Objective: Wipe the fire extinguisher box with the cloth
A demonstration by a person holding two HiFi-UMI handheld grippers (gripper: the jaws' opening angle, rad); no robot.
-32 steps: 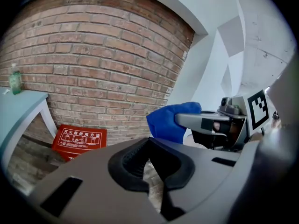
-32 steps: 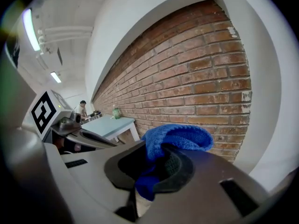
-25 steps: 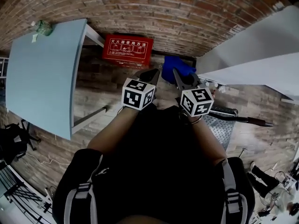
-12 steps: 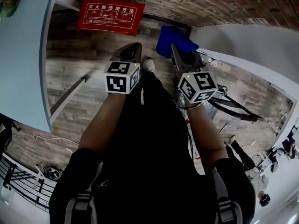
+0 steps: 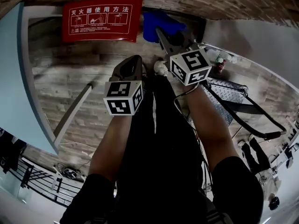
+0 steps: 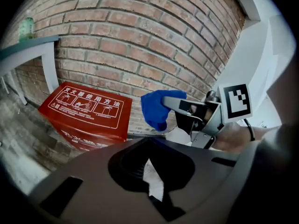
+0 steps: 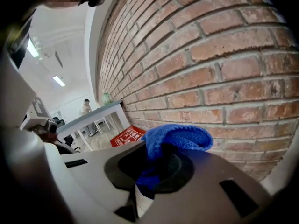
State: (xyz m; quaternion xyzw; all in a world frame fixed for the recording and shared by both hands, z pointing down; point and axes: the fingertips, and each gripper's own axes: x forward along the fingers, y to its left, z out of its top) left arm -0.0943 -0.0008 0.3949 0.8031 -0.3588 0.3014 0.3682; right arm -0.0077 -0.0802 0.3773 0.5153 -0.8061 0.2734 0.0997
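Note:
The red fire extinguisher box (image 5: pixel 102 18) stands on the wood floor against the brick wall; it also shows in the left gripper view (image 6: pixel 86 111) and small in the right gripper view (image 7: pixel 127 135). My right gripper (image 5: pixel 162 32) is shut on a bunched blue cloth (image 5: pixel 159 23), held just right of the box and close to the wall. That cloth (image 7: pixel 175 141) fills the right gripper (image 7: pixel 156 148) in its own view. My left gripper (image 5: pixel 133 60) hangs lower, back from the box, shut with nothing in it (image 6: pixel 149 141). From there I see the cloth (image 6: pixel 156 107) beyond.
A light blue table (image 5: pixel 14 78) stands at the left, one leg (image 5: pixel 70 111) running across the floor. A white wall panel (image 5: pixel 261 45) and a metal tread plate with black bars (image 5: pixel 224 104) lie at the right. A person (image 7: pixel 85 107) stands far off.
The view has closed in on the wall, and the box now sits larger at the top. My right gripper has reached forward with the cloth; the left gripper has fallen back and lower.

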